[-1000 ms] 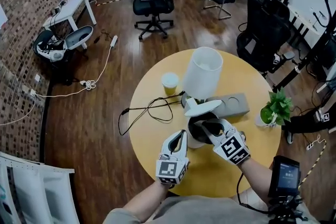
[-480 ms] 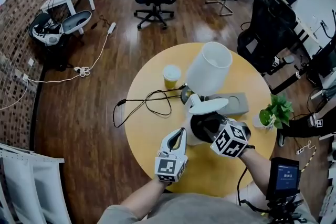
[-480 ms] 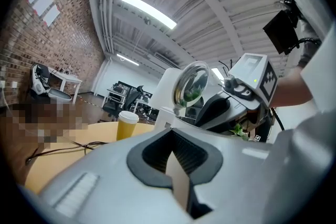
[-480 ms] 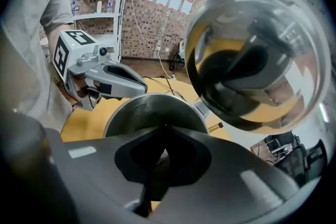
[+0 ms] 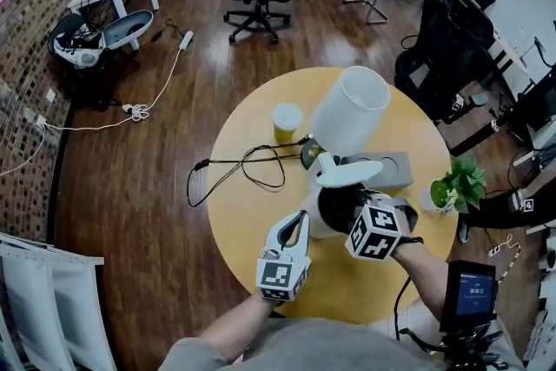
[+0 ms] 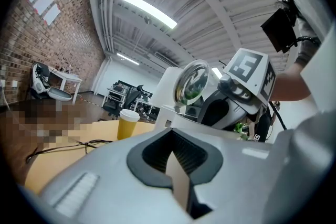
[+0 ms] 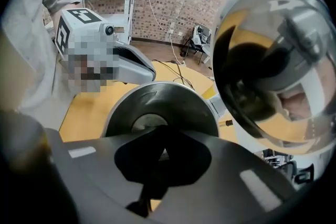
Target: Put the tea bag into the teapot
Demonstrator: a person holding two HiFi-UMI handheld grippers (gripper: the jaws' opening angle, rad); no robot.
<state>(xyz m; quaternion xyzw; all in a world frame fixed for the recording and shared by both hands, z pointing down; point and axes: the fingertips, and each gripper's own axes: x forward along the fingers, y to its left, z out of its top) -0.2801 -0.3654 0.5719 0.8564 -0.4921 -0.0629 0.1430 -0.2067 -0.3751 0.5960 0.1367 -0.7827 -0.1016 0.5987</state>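
A white teapot stands on the round yellow table with its lid tipped open. My right gripper hovers over the dark mouth and looks down into the pot, with the domed lid at its right. Its jaws are shut and nothing shows between them. My left gripper is just left of the pot, tips close to its wall. It is shut on a thin beige paper edge of the tea bag; the bag's remainder is hidden.
Behind the pot stand a lamp with a white shade, a yellow paper cup and a grey box. A black cable loops across the table's left half. A small green plant sits at the right edge.
My right gripper has shifted a little to the left over the teapot's mouth. The left gripper has kept its place beside the pot.
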